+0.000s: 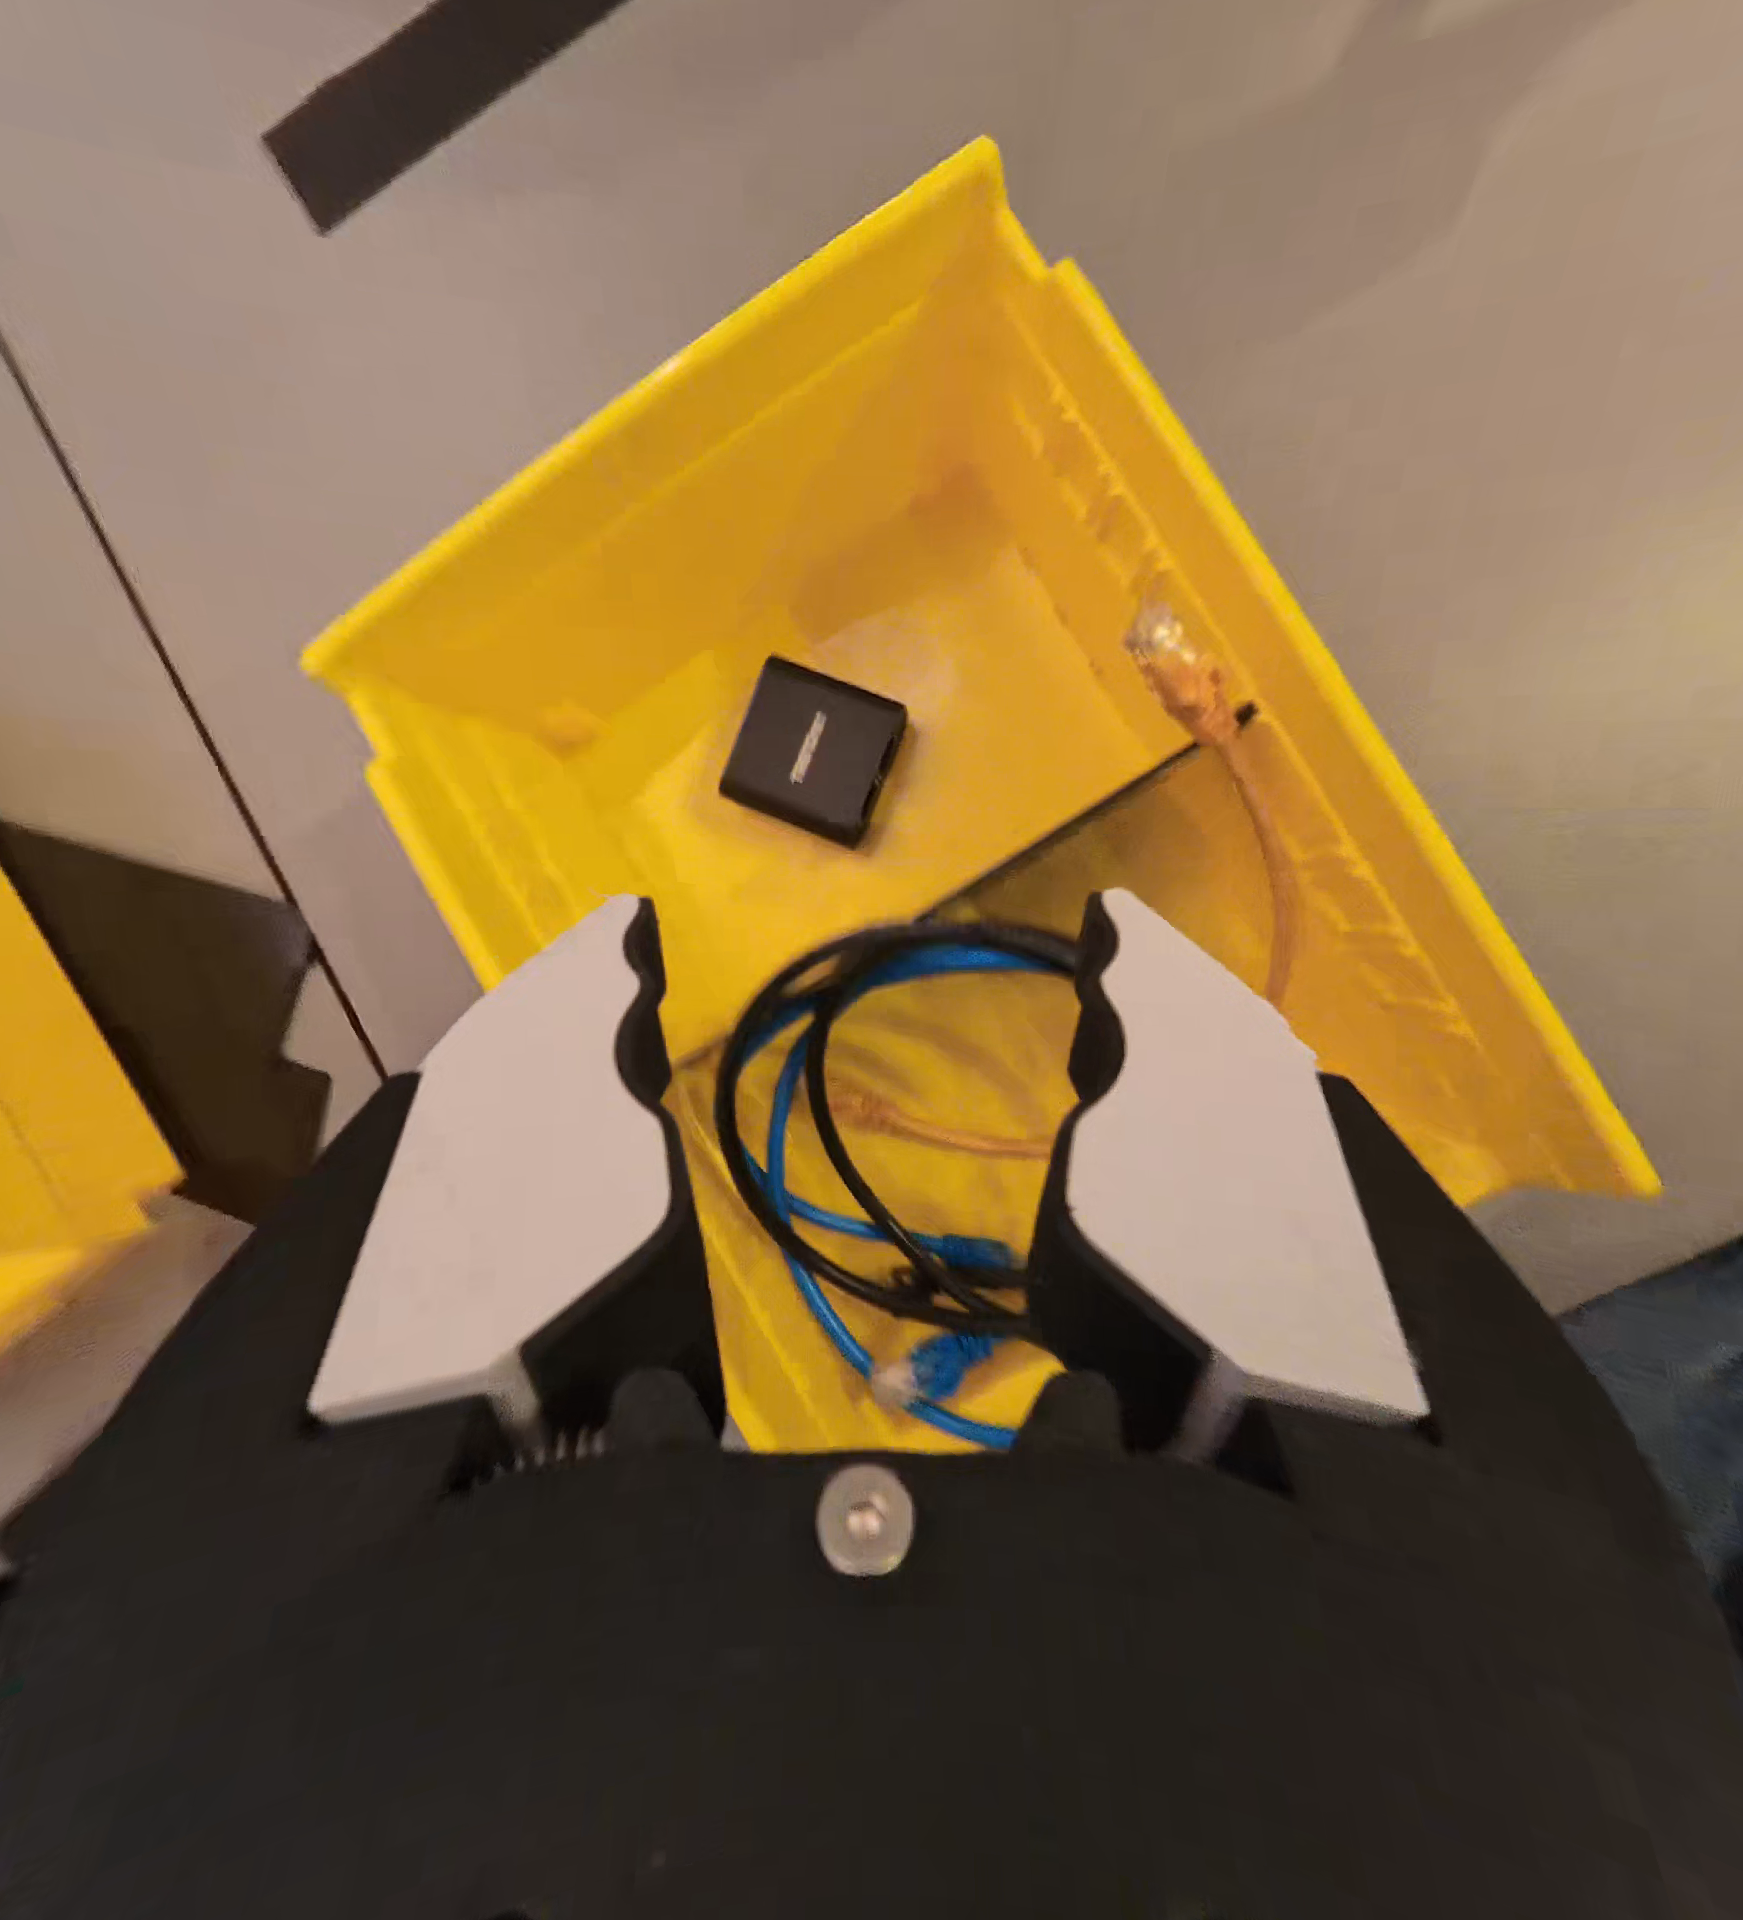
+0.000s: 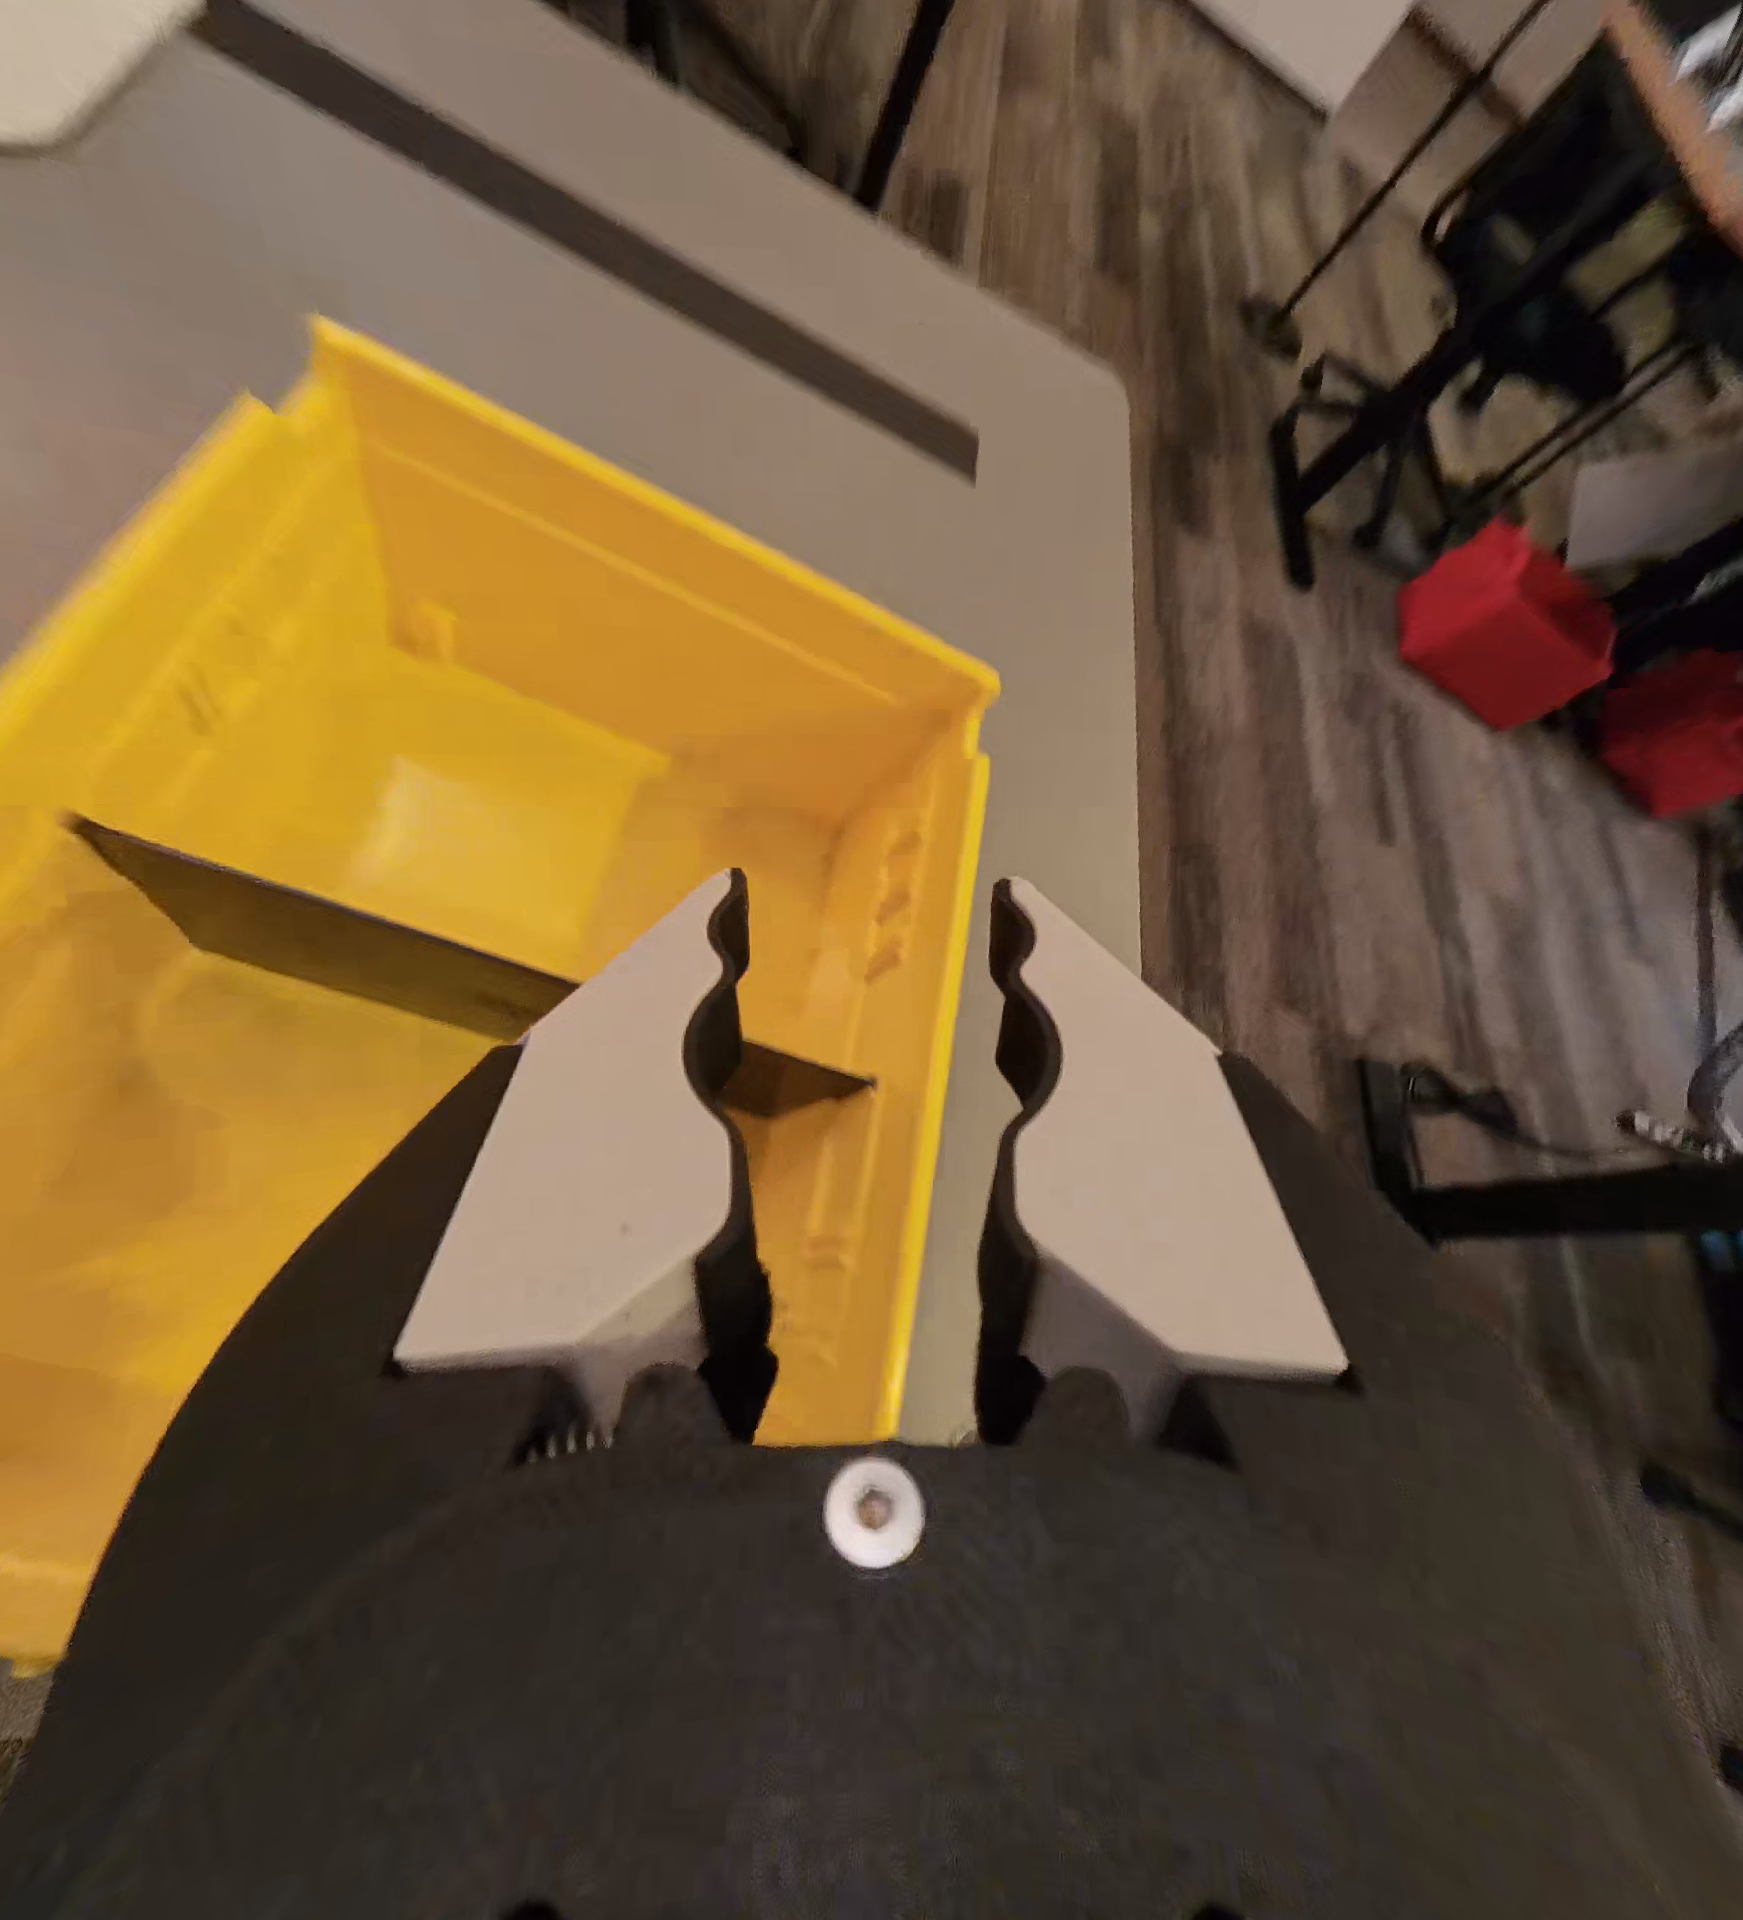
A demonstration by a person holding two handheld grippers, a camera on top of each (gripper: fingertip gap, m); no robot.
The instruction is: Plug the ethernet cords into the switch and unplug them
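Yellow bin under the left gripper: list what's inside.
The yellow bin holds a black switch, a yellow cord, and coiled blue and black cords. The gripper hides the near end.

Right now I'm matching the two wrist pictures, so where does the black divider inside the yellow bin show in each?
Left wrist view: the black divider crosses the yellow bin just beyond the fingertips, right of centre.
Right wrist view: the divider runs from mid-left to behind the fingers.
Shared landmark: the bin itself.
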